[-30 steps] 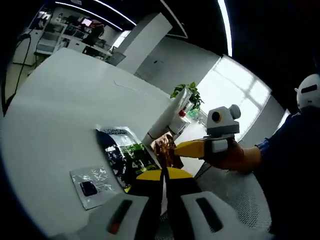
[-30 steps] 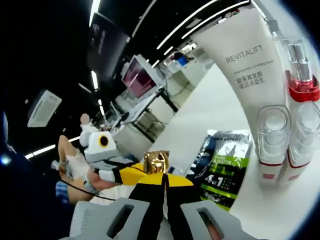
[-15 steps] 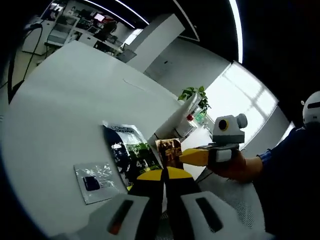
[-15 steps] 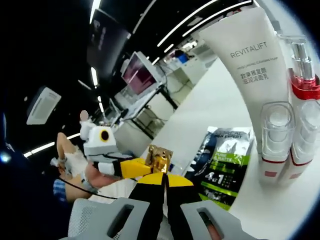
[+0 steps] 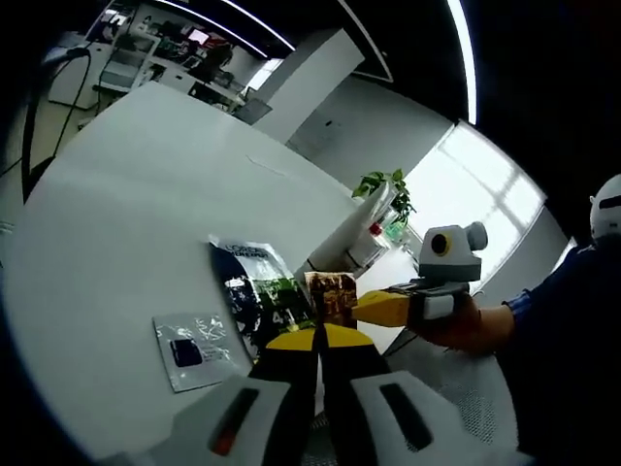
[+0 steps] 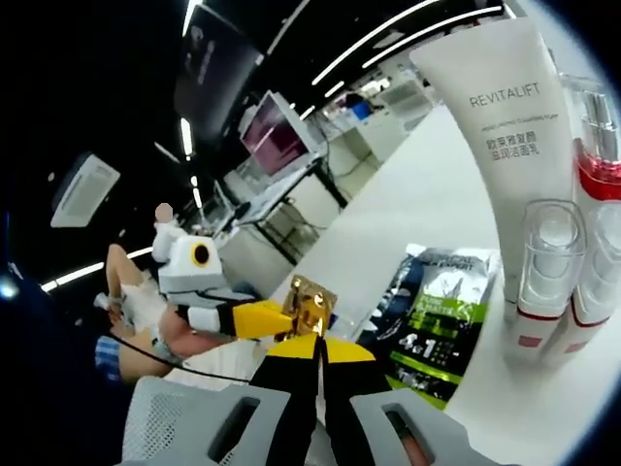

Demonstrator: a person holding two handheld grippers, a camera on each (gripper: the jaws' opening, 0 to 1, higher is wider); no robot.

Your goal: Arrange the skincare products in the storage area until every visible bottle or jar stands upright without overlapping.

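Grippers both hovering at table (image 5: 126, 194) edge near gold box (image 5: 332, 296). Left gripper (image 5: 317, 340) jaws pressed together, holding nothing; right gripper (image 6: 317, 348) same. Box sitting just beside dark pouch (image 6: 437, 311), tube (image 6: 519, 146) and bottles (image 6: 558, 282) standing beyond. Step in hand seeming: approaching box; next, opening jaws around it.
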